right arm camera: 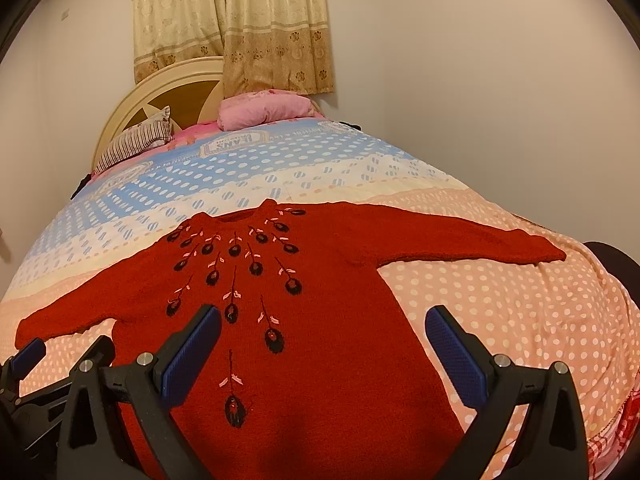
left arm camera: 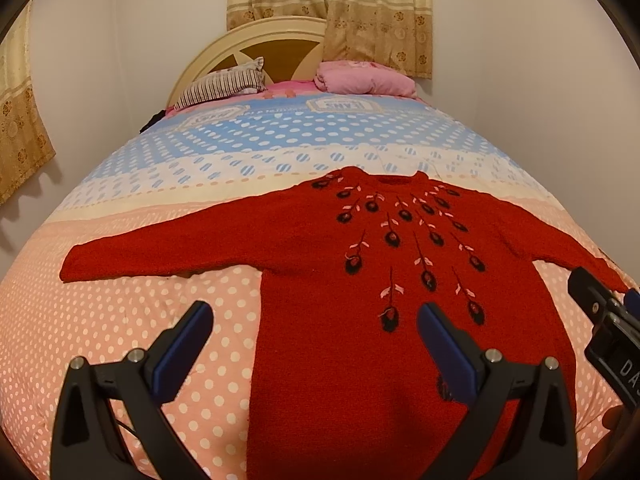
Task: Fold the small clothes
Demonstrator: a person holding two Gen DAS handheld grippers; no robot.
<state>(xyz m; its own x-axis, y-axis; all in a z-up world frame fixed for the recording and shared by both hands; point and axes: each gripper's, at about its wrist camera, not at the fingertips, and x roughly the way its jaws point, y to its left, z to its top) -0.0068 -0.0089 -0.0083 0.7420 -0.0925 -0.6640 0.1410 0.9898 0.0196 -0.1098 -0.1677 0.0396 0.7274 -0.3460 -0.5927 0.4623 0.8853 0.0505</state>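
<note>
Left wrist: red sweater (left arm camera: 360, 280) with dark flower embroidery, flat on the bed (left arm camera: 120, 320), neck far, sleeves spread. Left gripper (left arm camera: 316, 332) wide open, empty, over the sweater's near left edge; right gripper (left arm camera: 600, 304) at the right rim. Bare spread lies left.

Right wrist: sweater (right arm camera: 340, 300) centre; right sleeve's cuff shows. Right gripper (right arm camera: 324, 340) wide open, empty, above the hem. Bare spread lies right.

On my bedspread (left arm camera: 280, 128), at twelve o'clock near the pillows, an upside-down printed label (left arm camera: 335, 105) reads "JEANS". My right gripper's (left arm camera: 608, 320) body shows "DA", cut off.
</note>
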